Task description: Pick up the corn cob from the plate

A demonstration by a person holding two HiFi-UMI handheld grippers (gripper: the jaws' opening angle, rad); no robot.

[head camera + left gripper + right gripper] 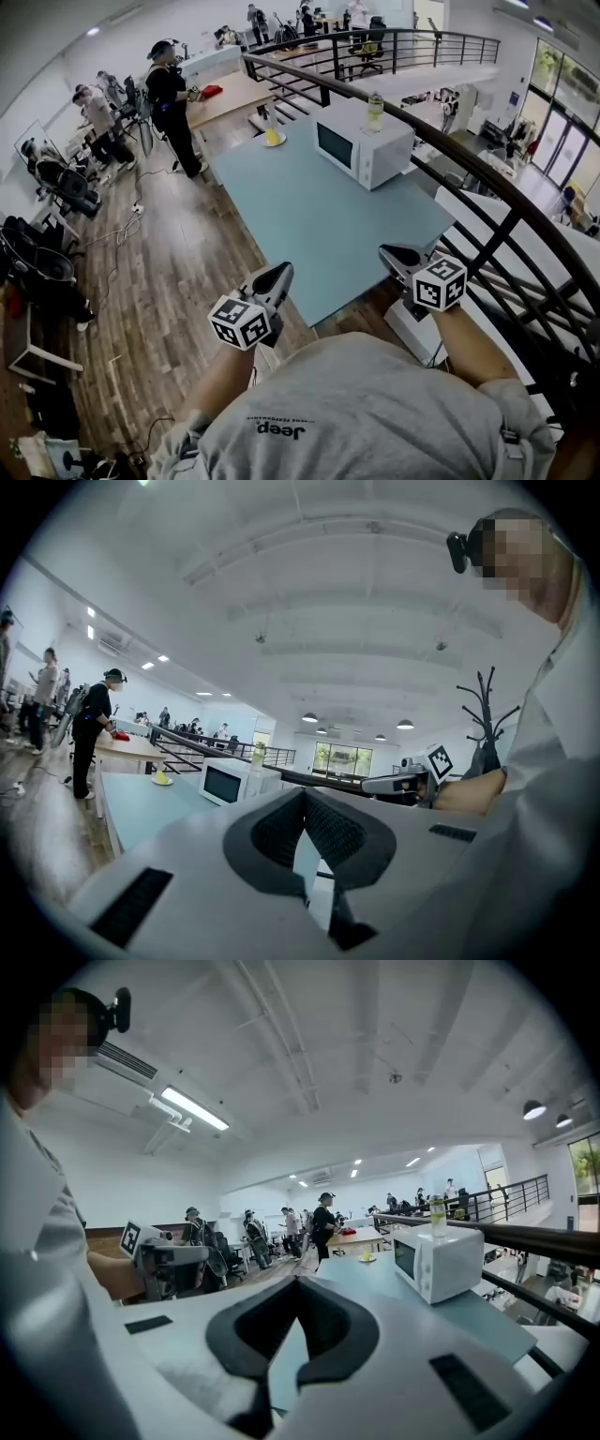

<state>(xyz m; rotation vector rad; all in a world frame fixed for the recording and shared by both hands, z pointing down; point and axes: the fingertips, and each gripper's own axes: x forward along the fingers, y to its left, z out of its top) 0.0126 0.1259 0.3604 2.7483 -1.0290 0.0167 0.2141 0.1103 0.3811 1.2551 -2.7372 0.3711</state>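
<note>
The corn cob [273,137] is a yellow piece on a small plate [274,142] at the far end of the light blue table [309,225]. It also shows small and distant in the left gripper view, corn cob [161,777], and in the right gripper view, corn cob [367,1254]. My left gripper [281,271] hovers at the table's near edge, its jaws shut with nothing between them. My right gripper [395,251] is level with it over the near right corner, also shut and empty. Both are far from the plate.
A white microwave [362,142] with a bottle [375,111] on top stands on the table's right side. A dark railing [487,192] runs along the right. A person in black [173,98] stands by the far wooden desk, and others sit at the left.
</note>
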